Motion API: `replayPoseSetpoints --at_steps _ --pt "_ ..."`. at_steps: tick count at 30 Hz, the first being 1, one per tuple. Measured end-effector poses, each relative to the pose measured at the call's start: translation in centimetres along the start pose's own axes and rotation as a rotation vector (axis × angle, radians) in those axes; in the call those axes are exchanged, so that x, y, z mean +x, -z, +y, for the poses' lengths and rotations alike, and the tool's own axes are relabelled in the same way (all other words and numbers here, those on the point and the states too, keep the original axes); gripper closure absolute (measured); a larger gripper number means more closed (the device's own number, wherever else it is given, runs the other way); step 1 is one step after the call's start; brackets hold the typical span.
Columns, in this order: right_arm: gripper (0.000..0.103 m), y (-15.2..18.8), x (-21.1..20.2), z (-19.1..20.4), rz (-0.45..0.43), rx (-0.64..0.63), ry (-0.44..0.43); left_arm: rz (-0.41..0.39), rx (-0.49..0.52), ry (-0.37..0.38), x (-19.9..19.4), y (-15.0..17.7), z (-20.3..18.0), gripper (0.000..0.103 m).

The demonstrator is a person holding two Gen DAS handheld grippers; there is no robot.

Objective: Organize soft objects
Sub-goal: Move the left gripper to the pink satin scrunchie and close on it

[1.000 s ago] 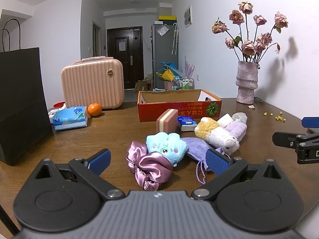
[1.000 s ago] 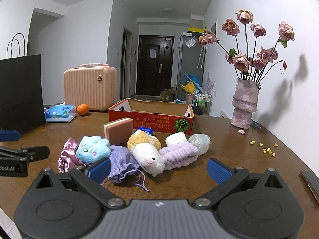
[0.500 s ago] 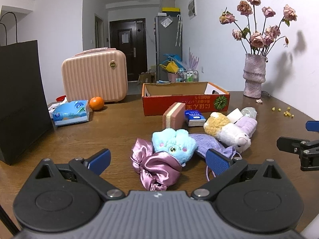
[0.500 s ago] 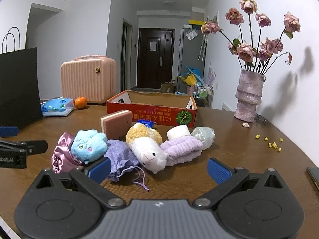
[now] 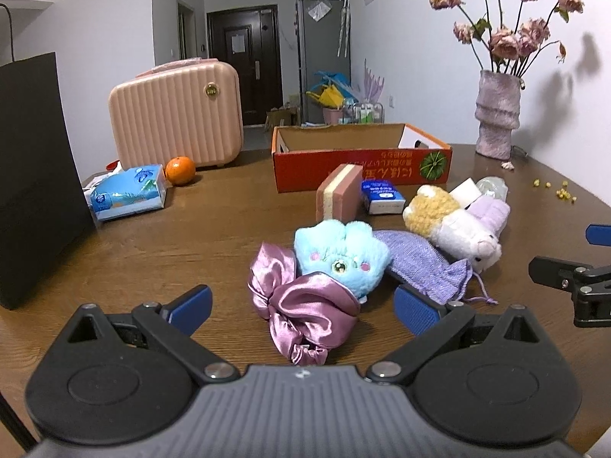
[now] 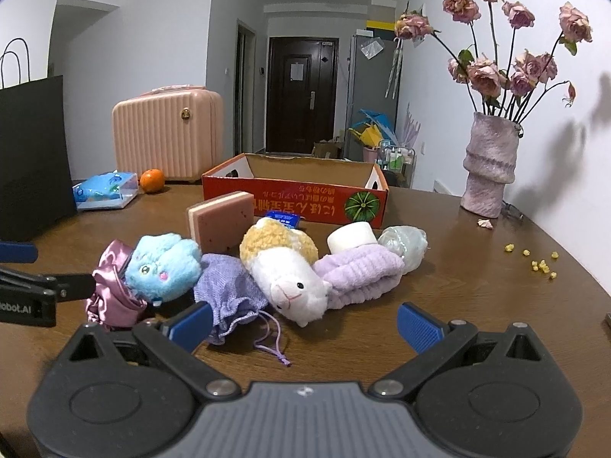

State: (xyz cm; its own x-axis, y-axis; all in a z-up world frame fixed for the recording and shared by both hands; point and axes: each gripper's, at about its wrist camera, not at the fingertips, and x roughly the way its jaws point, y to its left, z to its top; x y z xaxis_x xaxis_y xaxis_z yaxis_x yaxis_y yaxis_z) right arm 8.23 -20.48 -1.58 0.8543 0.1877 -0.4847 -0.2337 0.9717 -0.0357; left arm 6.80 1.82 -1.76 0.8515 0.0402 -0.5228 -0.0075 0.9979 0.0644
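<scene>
A row of soft things lies on the brown table: a purple satin scrunchie (image 5: pixel 305 307) (image 6: pixel 110 297), a blue plush (image 5: pixel 341 253) (image 6: pixel 162 265), a lilac drawstring pouch (image 5: pixel 422 263) (image 6: pixel 229 294), a white and yellow alpaca plush (image 5: pixel 454 221) (image 6: pixel 288 271), a lilac towel (image 6: pixel 359 271), a pink sponge (image 5: pixel 339 192) (image 6: pixel 221 219). My left gripper (image 5: pixel 303 305) is open, with the scrunchie between its fingers. My right gripper (image 6: pixel 303 322) is open, just in front of the alpaca and pouch. An open red cardboard box (image 5: pixel 361 166) (image 6: pixel 296 200) stands behind.
A black paper bag (image 5: pixel 34 175) stands at the left. A pink case (image 5: pixel 175 112), an orange (image 5: pixel 180 170) and a tissue pack (image 5: pixel 128 191) sit at the back left. A vase of dried roses (image 6: pixel 490 168) stands at the back right, with yellow crumbs (image 6: pixel 534 261) nearby.
Both grippers have moved forward and lower toward the pile. The scrunchie now sits between the left fingers. Nothing has been taken hold of.
</scene>
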Motion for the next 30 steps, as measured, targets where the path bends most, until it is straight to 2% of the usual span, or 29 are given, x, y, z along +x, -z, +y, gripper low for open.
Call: replayPoseSetpoints --at_steps 17,30 --pt "0.0 -0.4 3.8 -0.2 0.045 -0.003 -0.017 0.113 0.028 -0.052 5.8 -0.2 0.1 0.0" --pt "0.0 -0.5 5.8 0.5 0.07 -0.013 -0.035 0.156 0.036 -0.051 8.9 0.6 0.5 0.001"
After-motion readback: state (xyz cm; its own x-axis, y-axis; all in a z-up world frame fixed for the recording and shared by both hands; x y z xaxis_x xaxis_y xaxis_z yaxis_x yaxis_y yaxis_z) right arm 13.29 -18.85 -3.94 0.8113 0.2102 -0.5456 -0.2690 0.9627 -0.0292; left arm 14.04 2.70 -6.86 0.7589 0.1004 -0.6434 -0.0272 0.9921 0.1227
